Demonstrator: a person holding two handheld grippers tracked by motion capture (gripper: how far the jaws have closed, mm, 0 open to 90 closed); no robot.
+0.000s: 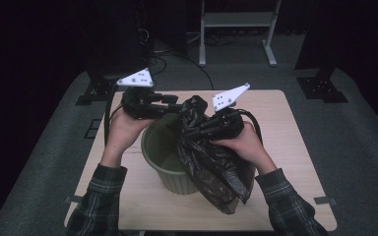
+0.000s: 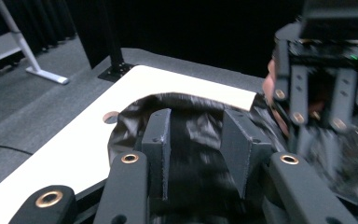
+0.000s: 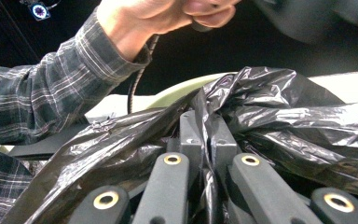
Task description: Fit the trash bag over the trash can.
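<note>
A green plastic bin [image 1: 146,143] stands mid-table, its pale rim [image 3: 177,91] showing behind the bag in the right gripper view. A crumpled black plastic bag [image 1: 211,164] hangs over the bin's right side and bunches above the rim. My right gripper [image 1: 197,124] is shut on a fold of the bag [image 3: 270,107], jaws pressed together [image 3: 205,135]. My left gripper [image 1: 177,104] is at the bag's top from the left. Its jaws stand apart [image 2: 198,135] with black bag film [image 2: 196,109] between them. The right gripper [image 2: 324,135] faces it closely.
The bin sits on a light wooden table [image 1: 285,147] on grey carpet. A white stand's legs [image 1: 236,29] rise beyond the far edge. A plaid sleeve [image 3: 37,93] and the left hand [image 3: 163,14] are close in the right gripper view.
</note>
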